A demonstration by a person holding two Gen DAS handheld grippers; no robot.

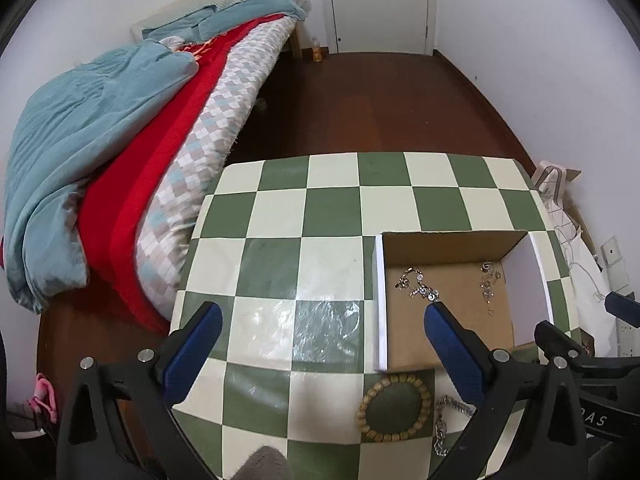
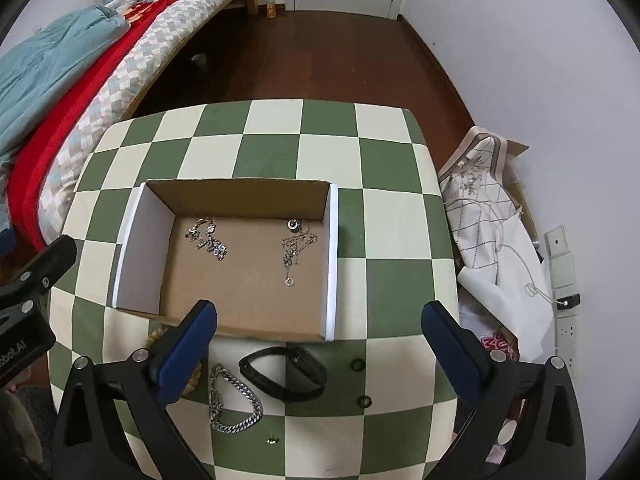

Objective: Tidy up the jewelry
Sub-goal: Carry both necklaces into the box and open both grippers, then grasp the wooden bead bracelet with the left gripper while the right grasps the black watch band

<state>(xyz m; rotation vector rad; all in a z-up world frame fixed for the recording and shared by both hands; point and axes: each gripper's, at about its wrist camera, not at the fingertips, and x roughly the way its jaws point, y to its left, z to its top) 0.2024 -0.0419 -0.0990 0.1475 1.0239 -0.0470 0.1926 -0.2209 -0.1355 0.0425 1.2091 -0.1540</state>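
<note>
An open cardboard box (image 2: pixel 240 196) stands on the green-and-cream checkered table (image 2: pixel 272 148). Two silver chains lie in it: one at the left (image 2: pixel 206 236), one at the right (image 2: pixel 294 246). In front of the box lie a thick silver chain (image 2: pixel 234 404), a black band (image 2: pixel 282 372), two small dark rings (image 2: pixel 356 364), a tiny stud (image 2: pixel 272 440) and a wooden bead bracelet (image 1: pixel 394 408). My right gripper (image 2: pixel 320 316) is open and empty above the box's near edge. My left gripper (image 1: pixel 322 316) is open and empty over the table, left of the box (image 1: pixel 448 244).
A bed with blue, red and checked bedding (image 1: pixel 120 160) stands left of the table. Bags and cloth (image 2: pixel 488 216) are piled at the table's right, by the wall. Dark wooden floor (image 1: pixel 360 100) and a white door (image 1: pixel 376 4) lie beyond.
</note>
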